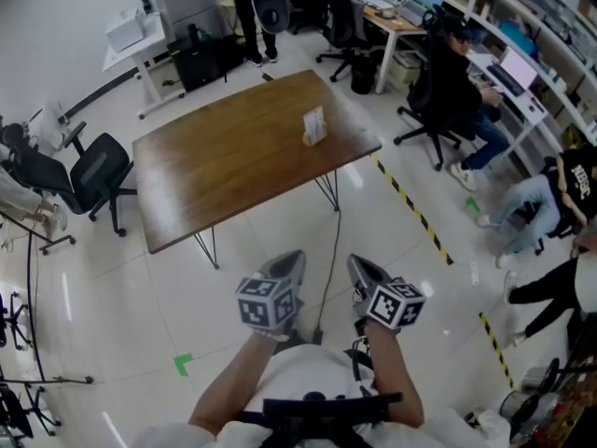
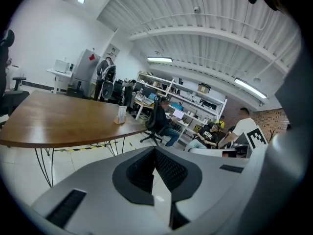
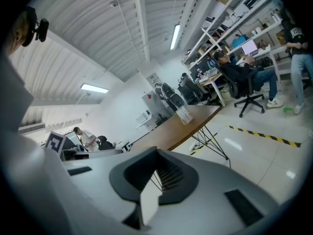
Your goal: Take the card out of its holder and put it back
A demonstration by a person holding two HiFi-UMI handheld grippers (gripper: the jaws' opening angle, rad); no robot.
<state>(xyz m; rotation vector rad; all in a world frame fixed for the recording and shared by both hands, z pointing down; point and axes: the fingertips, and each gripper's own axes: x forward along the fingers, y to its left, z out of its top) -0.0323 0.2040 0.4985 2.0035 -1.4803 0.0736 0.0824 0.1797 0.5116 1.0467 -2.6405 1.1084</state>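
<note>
Wooden tabletop (image 1: 233,157) is far off; left hand-held gripper (image 1: 289,259) and right hand-held gripper (image 1: 362,265), clenched empty, could topple the card holder (image 1: 314,127) unless opened.

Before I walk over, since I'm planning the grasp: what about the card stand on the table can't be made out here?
Print on the white card: too small in all three views.
Seam between that card and its small pale holder: too small in every view.
Far legs of the brown wooden table: hidden under its top, head view.
</note>
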